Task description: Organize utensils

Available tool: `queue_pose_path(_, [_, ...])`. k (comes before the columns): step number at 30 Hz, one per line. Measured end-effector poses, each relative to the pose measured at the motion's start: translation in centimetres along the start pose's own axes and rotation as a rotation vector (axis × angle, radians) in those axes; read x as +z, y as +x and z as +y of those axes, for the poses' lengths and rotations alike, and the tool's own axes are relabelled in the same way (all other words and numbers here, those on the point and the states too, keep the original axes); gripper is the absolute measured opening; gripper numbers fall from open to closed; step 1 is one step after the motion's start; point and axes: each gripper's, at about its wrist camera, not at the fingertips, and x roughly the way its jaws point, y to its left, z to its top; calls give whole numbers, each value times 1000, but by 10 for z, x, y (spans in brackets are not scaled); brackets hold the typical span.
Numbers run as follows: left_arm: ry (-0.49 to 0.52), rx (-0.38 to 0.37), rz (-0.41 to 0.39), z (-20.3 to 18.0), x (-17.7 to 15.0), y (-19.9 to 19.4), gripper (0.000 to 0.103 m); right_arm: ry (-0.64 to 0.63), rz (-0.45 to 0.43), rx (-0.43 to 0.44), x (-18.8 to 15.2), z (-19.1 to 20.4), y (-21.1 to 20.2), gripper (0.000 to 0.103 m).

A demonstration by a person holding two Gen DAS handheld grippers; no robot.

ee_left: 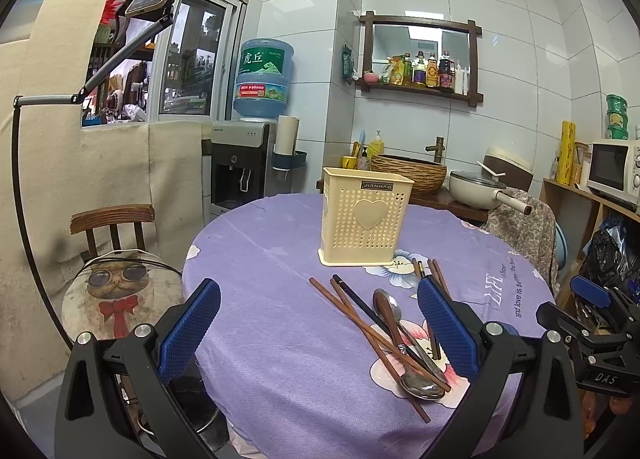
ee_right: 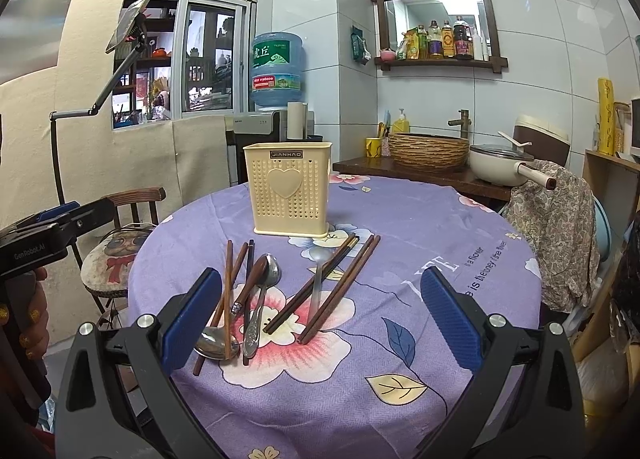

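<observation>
Both grippers, left gripper (ee_left: 318, 333) and right gripper (ee_right: 322, 317), hover level, fingers wide, over chopsticks (ee_right: 340, 285).

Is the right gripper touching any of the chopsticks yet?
Apart. The right wrist view shows the right gripper open above the table, with the chopsticks lying loose between its fingers, unclamped.
</observation>
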Motion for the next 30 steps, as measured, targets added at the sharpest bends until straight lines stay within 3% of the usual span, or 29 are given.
queue_pose_path(30, [-5, 0, 5, 3, -2, 1, 97, 0, 3, 3, -2, 1, 1, 98])
